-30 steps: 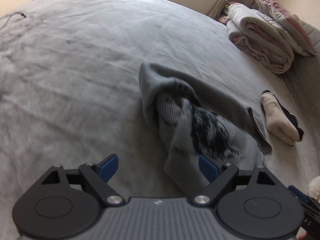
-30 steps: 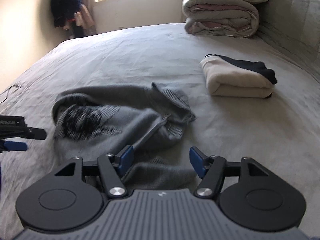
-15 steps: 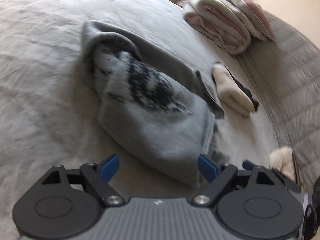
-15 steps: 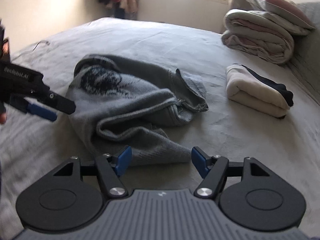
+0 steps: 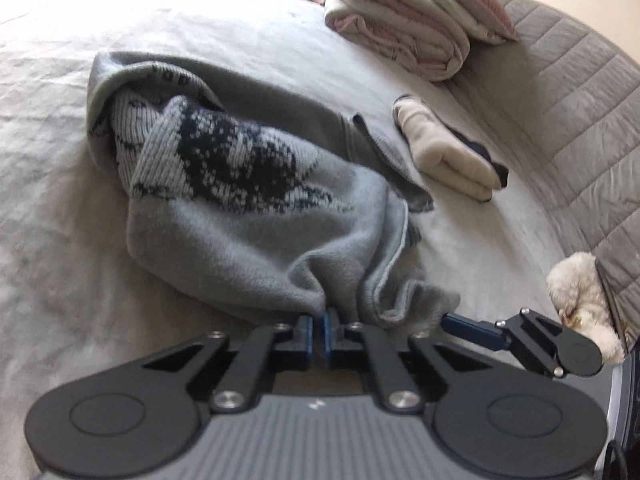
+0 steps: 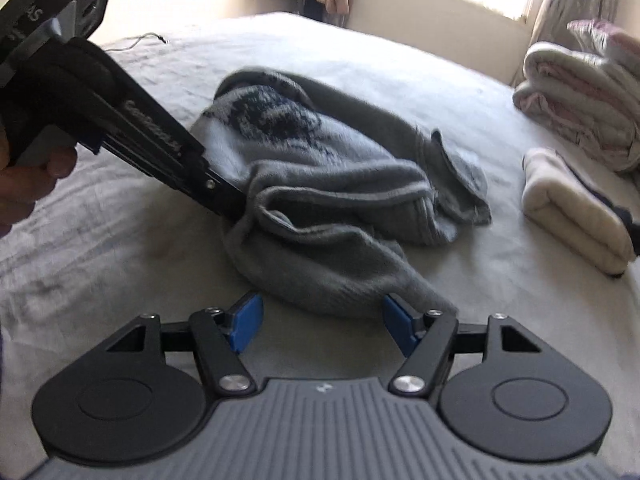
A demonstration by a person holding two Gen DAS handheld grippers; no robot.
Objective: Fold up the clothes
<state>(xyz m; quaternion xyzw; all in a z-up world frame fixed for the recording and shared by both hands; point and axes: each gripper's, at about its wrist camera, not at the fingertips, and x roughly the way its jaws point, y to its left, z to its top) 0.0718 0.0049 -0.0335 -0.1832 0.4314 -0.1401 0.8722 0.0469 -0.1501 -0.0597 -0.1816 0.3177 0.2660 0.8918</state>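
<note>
Here the left tool [image 5: 318, 330] is pinched on the near edge of the crumpled grey knit sweater with a dark pattern [image 5: 248, 200], which lies mid-bed on the pale grey bedsheet [image 5: 60, 160]. Just beside that hem, the right tool [image 6: 320, 322] is spread wide, gripping nothing. Lifting by one bunched corner could drag the sweater into a tighter tangle. Beyond it sits a folded cream garment [image 6: 576, 220]. The lettering on the left tool is unreadable.

Bare bed [image 6: 120, 264] lies open left of the crumpled grey sweater [image 6: 320, 208]. To its right, a strip of sheet separates it from the folded cream garment [image 6: 572, 216]; the rolled duvet [image 6: 580, 100] blocks the far corner.
</note>
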